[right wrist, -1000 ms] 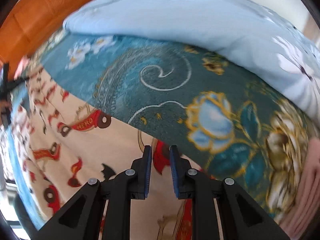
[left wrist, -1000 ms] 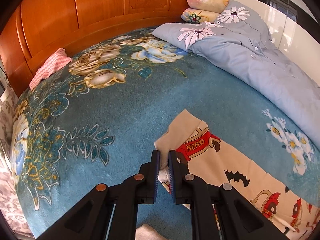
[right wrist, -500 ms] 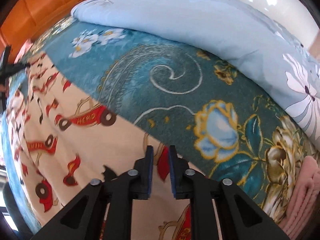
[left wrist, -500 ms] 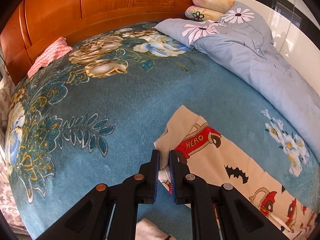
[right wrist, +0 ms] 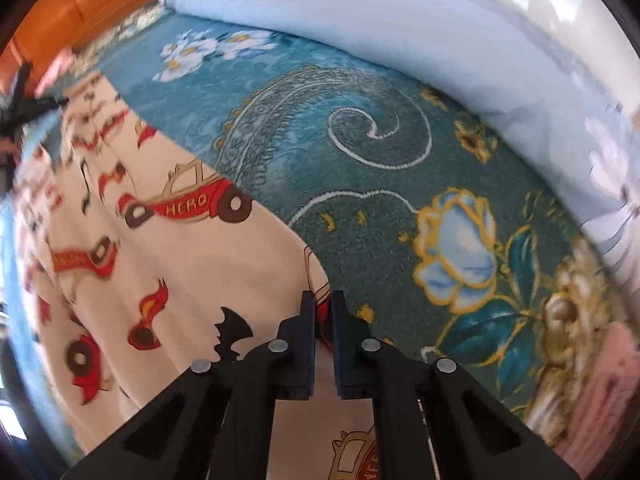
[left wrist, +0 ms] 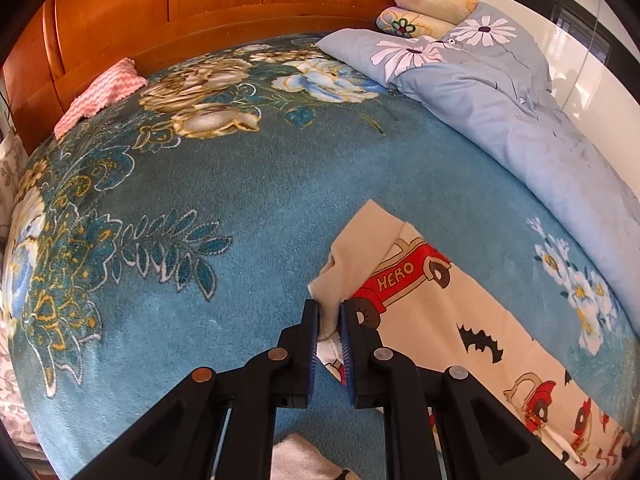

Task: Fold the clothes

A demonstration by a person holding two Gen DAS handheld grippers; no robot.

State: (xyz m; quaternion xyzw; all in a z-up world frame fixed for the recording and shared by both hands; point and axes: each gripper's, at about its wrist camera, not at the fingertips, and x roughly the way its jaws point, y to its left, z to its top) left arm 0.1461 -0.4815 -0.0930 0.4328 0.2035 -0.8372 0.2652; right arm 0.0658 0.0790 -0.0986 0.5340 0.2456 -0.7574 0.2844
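A cream garment printed with red "HERO" cars and black bats (left wrist: 460, 320) lies spread on the blue floral blanket (left wrist: 260, 200). My left gripper (left wrist: 329, 312) is shut on a bunched corner of it, low over the blanket. In the right wrist view the same garment (right wrist: 168, 272) stretches away to the left, and my right gripper (right wrist: 323, 300) is shut on its near edge. The left gripper (right wrist: 24, 100) shows blurred at that view's far left.
A pale blue daisy-print duvet (left wrist: 520, 112) lies along the right side, with two pillows (left wrist: 424, 8) at the wooden headboard (left wrist: 200, 12). A pink folded cloth (left wrist: 100, 96) lies at the headboard's left; a pink cloth (right wrist: 608, 392) also shows in the right wrist view. A beige cloth (left wrist: 296, 456) lies below the left gripper.
Both grippers keep their hold. The left gripper has moved with its corner toward the headboard. The right gripper's view has swung, showing more blanket and duvet, with the garment spread further.
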